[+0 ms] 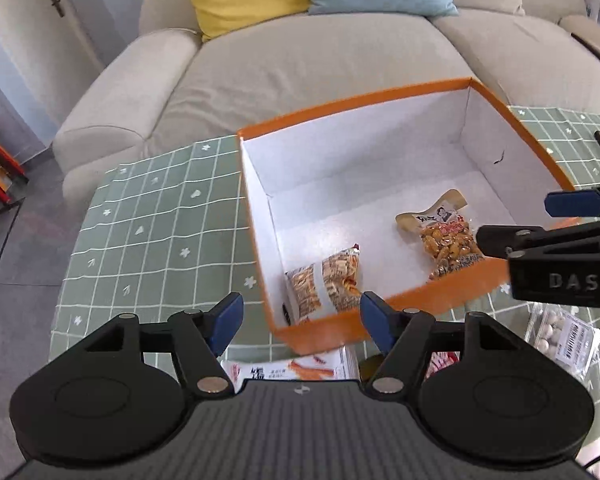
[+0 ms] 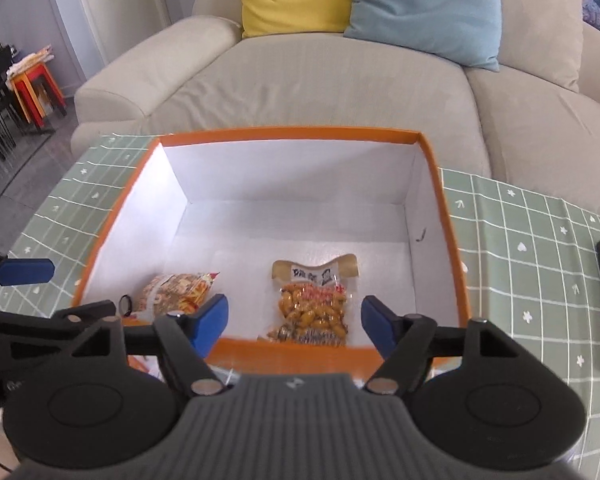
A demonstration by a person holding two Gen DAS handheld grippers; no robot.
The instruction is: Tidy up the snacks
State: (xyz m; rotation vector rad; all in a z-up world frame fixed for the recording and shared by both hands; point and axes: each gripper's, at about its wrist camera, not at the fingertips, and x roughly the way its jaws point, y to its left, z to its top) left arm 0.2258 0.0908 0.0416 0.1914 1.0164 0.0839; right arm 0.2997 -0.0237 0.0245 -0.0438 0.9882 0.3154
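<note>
- Both the left claw (image 1: 302,322) and right claw (image 2: 294,322) are spread, empty.
- White-and-orange flat snack packet (image 1: 296,368) lies on the counter just below the left claw, outside the orange cardboard box (image 1: 340,330), long axis crosswise.

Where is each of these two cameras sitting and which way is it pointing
Left wrist: on the left gripper, aimed forward and down at the orange box's near-left corner; own open blue fingers frame it, the right gripper enters from the right.
Right wrist: on the right gripper, facing squarely into the orange box toward the sofa; own open fingers show, the left gripper's blue finger at the left edge.
Shared: box, peanut packet, cracker packet, green checked tablecloth, yellow and blue cushions.
</note>
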